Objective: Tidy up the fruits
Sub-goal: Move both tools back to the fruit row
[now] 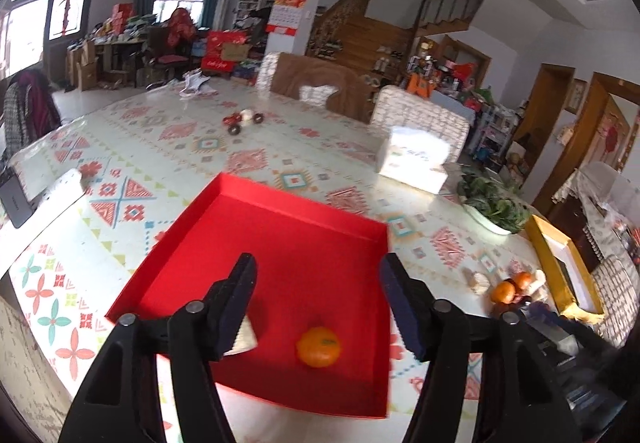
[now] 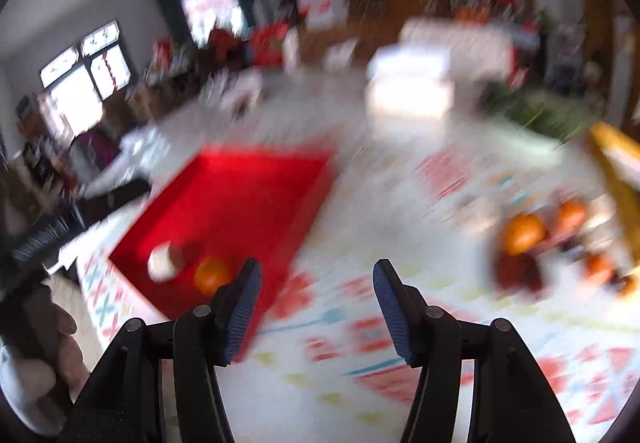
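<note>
Left wrist view: the left hand-held gripper (image 1: pixel 318 271) tilts down over a red tray (image 1: pixel 224 255), its jaws apart with nothing between them. One orange (image 1: pixel 319 346) lies in the tray's near part, just below and between the fingers, and a pale object (image 1: pixel 245 339) sits half hidden behind the left finger; what it is cannot be told. To the right of this gripper, well apart from the tray, a small pile of fruit (image 1: pixel 510 289) with two more oranges rests on the tabletop (image 1: pixel 248 151), beside a gold-edged box (image 1: pixel 560 263). Farther ahead on the patterned cloth stand a white tissue pack (image 1: pixel 414 159), a dish of greens (image 1: pixel 492 203) and a red toy car (image 1: pixel 242 121). Beyond are chairs, a wooden staircase and cluttered shelves. In the right wrist view, heavily blurred, the right hand-held gripper (image 2: pixel 317 273) also points down with its jaws apart and empty, over bare cloth. The tray is to its left, holding the orange (image 2: pixel 211 274) and a white object (image 2: pixel 162 264), with the fruit pile (image 2: pixel 532 239) to its right. At the left edge a hand (image 2: pixel 60 339) grips the other device.
</note>
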`<action>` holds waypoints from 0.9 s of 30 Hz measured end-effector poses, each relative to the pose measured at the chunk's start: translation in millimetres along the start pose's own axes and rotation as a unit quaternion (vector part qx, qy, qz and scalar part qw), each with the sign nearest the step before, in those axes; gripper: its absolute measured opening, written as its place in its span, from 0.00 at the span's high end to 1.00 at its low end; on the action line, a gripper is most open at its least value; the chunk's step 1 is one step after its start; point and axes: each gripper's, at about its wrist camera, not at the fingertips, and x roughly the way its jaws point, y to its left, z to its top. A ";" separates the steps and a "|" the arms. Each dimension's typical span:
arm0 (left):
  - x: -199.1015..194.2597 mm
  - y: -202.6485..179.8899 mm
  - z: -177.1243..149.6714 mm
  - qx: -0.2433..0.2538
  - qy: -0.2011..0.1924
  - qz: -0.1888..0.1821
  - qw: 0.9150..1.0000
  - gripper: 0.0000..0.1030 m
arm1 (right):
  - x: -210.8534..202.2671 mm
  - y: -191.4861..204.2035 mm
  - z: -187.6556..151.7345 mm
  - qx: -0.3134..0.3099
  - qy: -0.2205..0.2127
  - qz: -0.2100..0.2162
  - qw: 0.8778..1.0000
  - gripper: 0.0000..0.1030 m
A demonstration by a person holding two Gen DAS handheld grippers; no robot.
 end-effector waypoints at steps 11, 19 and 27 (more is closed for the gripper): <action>40.1 -82.8 -19.8 0.041 0.065 -0.102 0.992 0.33 | -42.2 -169.1 -20.6 0.140 0.015 -0.106 0.984 0.11; 68.8 -116.6 -35.9 0.061 0.111 -0.132 0.983 0.33 | 28.8 -152.0 -34.3 0.127 0.084 -0.030 0.988 0.37; 92.7 -129.0 -47.0 0.062 0.143 -0.139 0.978 0.33 | 73.6 -159.3 -33.1 0.153 0.120 0.004 0.981 0.47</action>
